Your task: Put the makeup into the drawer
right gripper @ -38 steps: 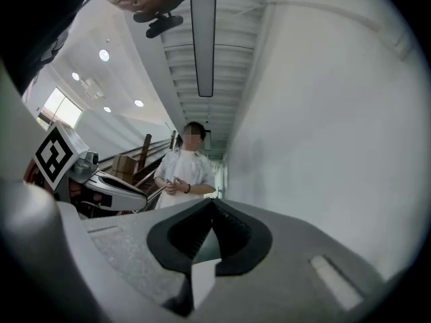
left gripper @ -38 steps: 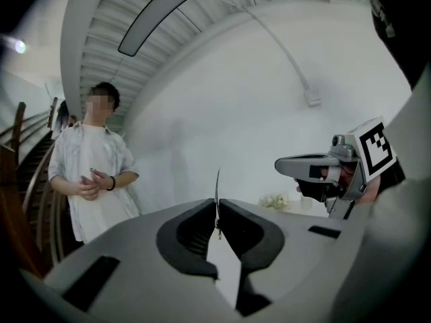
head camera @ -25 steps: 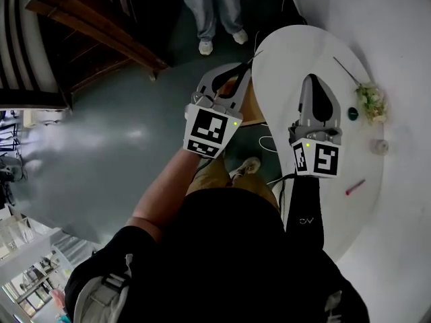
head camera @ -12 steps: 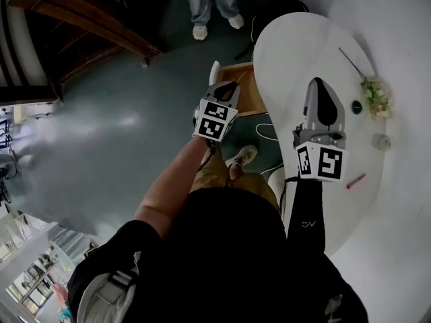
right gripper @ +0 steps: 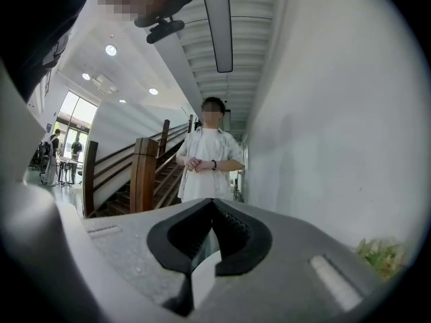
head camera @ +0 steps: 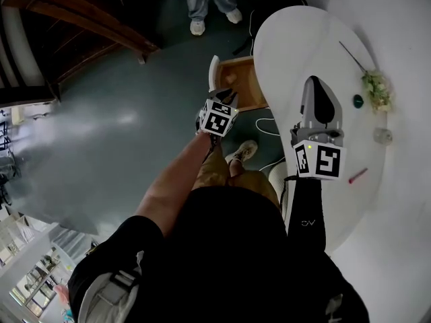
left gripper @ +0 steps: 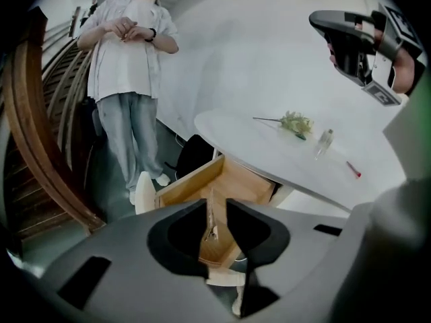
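An open wooden drawer (head camera: 246,79) (left gripper: 185,184) with a white front juts out from under the white oval table (head camera: 296,39). My left gripper (head camera: 227,95) (left gripper: 215,204) hangs over the drawer and points down into it. Its jaws are opening, with a thin pale makeup stick (left gripper: 211,221) in the gap beside the left pad; the gap is wider than the stick. My right gripper (head camera: 318,81) (right gripper: 212,204) is held level above the table, jaws together, nothing in them. A red stick (head camera: 356,175) (left gripper: 353,169) and a small clear bottle (head camera: 382,136) (left gripper: 324,142) lie on the table.
A flower sprig (head camera: 375,89) (left gripper: 295,122) and a small green cap (head camera: 357,101) sit at the table's far side. A person (left gripper: 131,79) (right gripper: 210,160) stands beyond the drawer. A wooden staircase (head camera: 74,19) rises to the left. My own foot (head camera: 244,153) is below the drawer.
My left gripper has sunk from table height down to the open drawer and tipped downwards. The right gripper has dropped slightly over the table.
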The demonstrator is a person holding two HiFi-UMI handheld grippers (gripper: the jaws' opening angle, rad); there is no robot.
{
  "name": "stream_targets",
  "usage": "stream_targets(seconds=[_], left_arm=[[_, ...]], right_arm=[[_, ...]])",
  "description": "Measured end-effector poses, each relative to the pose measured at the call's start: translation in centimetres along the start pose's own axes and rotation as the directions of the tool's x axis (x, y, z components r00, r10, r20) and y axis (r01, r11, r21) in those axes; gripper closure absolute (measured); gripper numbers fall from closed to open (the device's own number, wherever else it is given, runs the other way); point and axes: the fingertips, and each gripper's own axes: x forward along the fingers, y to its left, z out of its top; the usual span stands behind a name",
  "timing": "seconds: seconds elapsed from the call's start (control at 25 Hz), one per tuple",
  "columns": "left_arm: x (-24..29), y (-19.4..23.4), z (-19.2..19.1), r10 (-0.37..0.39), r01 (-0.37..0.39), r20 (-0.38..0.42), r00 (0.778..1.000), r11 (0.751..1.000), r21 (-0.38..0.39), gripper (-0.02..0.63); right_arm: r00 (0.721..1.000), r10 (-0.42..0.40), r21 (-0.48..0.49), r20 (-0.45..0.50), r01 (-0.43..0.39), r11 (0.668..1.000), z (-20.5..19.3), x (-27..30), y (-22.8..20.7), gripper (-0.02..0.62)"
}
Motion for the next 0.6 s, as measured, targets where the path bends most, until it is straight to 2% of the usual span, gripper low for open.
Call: stream_targets(seconds=[0.04, 0.08, 0.6], left_arm=[[0.06, -0.06, -0.06, -0.003, 0.003, -0.002, 1.000, 1.000, 0.002, 0.471], [0.07, -0.08, -0.14, -0.004, 0.004, -0.006, 1.000, 1.000, 0.005, 0.449], [-0.64, -0.42, 0.40, -0.005, 0.005, 0.007, 1.000, 0.999, 0.047, 0.446]], right_arm=[[1.000, -0.001, -0.001, 0.000, 0.001, 1.000, 0.03, -0.02, -0.03, 0.591], [1.000, -0.001, -0.002, 0.001, 0.001, 1.000, 0.06, -0.04, -0.03, 0.591], [1.000, 0.000, -0.006, 0.008, 0.000, 1.000, 0.26, -0.30, 0.06, 0.591]])
